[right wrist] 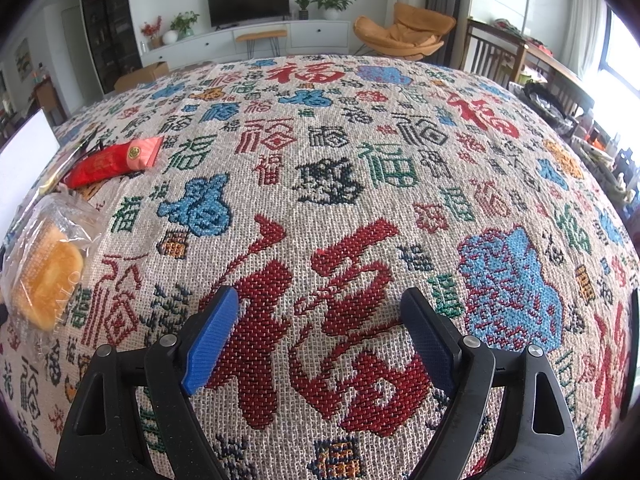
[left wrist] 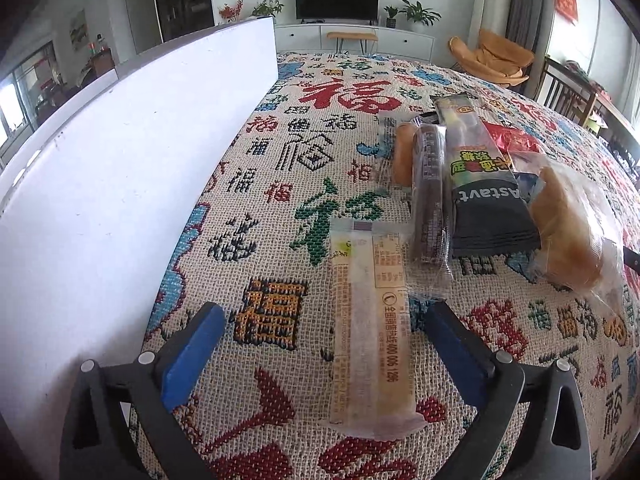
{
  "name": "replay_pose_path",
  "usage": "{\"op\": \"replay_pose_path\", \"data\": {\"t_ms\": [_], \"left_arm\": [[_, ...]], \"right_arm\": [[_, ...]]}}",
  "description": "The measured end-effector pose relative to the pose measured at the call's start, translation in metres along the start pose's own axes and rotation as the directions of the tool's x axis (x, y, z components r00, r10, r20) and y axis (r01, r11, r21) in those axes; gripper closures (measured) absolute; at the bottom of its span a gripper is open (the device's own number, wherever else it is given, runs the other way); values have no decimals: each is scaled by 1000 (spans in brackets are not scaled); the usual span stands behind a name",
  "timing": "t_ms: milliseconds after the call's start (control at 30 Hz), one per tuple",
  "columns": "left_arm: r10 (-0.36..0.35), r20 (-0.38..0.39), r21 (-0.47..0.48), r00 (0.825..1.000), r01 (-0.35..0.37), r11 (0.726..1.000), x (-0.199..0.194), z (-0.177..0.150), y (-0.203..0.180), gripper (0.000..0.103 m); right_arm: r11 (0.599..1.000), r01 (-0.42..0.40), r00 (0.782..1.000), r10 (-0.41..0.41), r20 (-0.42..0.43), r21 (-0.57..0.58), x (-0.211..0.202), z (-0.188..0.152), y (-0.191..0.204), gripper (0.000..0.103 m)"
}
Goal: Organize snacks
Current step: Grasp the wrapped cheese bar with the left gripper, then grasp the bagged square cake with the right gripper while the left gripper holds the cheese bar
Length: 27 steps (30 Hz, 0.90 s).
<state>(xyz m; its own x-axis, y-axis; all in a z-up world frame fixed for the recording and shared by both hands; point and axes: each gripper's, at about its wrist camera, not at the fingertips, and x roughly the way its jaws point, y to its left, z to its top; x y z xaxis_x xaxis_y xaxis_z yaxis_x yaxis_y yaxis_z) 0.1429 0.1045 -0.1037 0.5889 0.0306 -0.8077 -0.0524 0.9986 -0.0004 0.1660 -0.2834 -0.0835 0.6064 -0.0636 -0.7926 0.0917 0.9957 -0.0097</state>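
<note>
In the left wrist view my left gripper (left wrist: 320, 332) is open, its blue pads on either side of a long pale wrapped snack bar (left wrist: 368, 320) lying on the patterned tablecloth (left wrist: 280, 184). Beyond it lie a dark brown wrapped bar (left wrist: 430, 204), a black-and-green packet (left wrist: 480, 176), a red packet (left wrist: 512, 140) and a bun in clear wrap (left wrist: 568, 232). In the right wrist view my right gripper (right wrist: 320, 320) is open and empty over bare cloth (right wrist: 360, 184). The bun (right wrist: 48, 276) and red packet (right wrist: 116, 160) lie to its left.
A tall white box wall (left wrist: 120, 184) stands along the left of the snacks; its edge shows in the right wrist view (right wrist: 24, 160). Beyond the table are a TV cabinet (left wrist: 352, 36), an orange chair (right wrist: 404, 36) and wooden chairs (right wrist: 500, 56).
</note>
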Motion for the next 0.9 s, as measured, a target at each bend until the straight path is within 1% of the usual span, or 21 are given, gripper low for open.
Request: {"op": "replay_pose_path", "data": {"t_ms": [67,267,333,367,433,467,500,567,600,667,700,733,833,900], "left_arm": [[0,0,1,1000,0,1000,0,0,0,2],[-2,-2,-4,1000,2,1000,1,0,1,1],[-3,-3,-4,1000,3,1000,2,0,1,1],[-2,-2,-4,1000,2,1000,1,0,1,1],[-2,-2,-4,1000,2,1000,1,0,1,0],[-2,-2,-4,1000,2,1000,1,0,1,0],[-2,-2,-5,1000,2,1000,1,0,1,0],[-3,-3,-4,1000,3,1000,1,0,1,0],[-3,-3,-5,1000,3,1000,2,0,1,0],[-3,-3,-4,1000,3,1000,2,0,1,0],[-3,-3,-4,1000,3,1000,1,0,1,0],[-3,-3,-4,1000,3,1000,1,0,1,0],[-4,-3,-4,1000,4,1000,1,0,1,0],[-4,-3,-5,1000,4,1000,1,0,1,0]], "right_arm": [[1000,-16,1000,16,-3,2,1,0,-1,14],[1000,-16,1000,16,-13,2,4,1,0,12],[999,-5,996,8,-84,34,2,6,4,13],[995,-30,994,40,-104,92,-3,10,8,14],[968,-146,987,156,-32,206,-27,15,23,14],[953,-204,978,209,0,224,-39,20,41,14],[948,-237,971,240,11,214,-48,24,59,14],[948,-269,963,270,21,171,-61,34,102,14],[951,-268,963,267,24,153,-64,37,122,13],[965,-231,973,230,24,127,-63,42,158,13],[975,-196,981,195,20,107,-59,43,172,13],[986,-145,989,144,13,86,-53,43,186,13],[998,-47,998,48,-31,33,-28,36,209,14],[999,32,999,-32,-18,-22,-20,30,218,12]]}}
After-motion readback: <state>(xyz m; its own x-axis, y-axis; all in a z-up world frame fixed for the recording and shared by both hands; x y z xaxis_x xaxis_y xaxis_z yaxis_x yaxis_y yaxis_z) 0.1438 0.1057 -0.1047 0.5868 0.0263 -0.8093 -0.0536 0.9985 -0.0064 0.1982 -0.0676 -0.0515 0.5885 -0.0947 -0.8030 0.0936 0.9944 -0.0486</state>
